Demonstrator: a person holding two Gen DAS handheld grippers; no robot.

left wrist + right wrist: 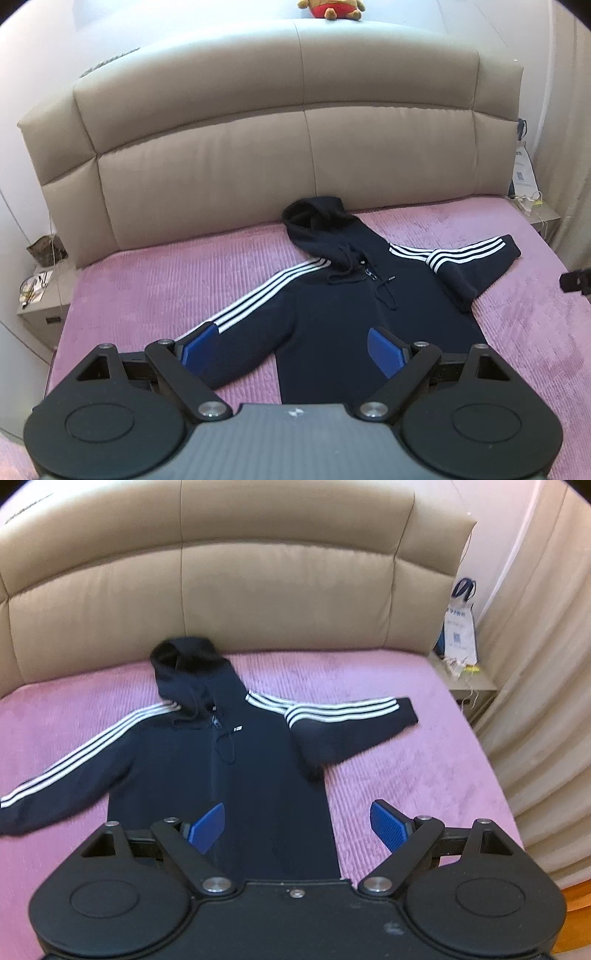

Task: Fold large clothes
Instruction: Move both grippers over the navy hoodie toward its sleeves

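Both tools hang wide open and empty: the left hand-held gripper and the right hand-held gripper are above the lower hem of the dark hoodie. It lies flat on the pink bed, hood at 12 o'clock. I think thick cloth may bunch or slip from a shallow grip, and the sleeve at 2 o'clock is already doubled. Beige headboard behind, nightstand at 2 o'clock.

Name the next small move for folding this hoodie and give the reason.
Probably lower the open left hand-held gripper onto the outstretched striped sleeve and pinch it: the hoodie lies flat and unfolded, and neither gripper holds anything.
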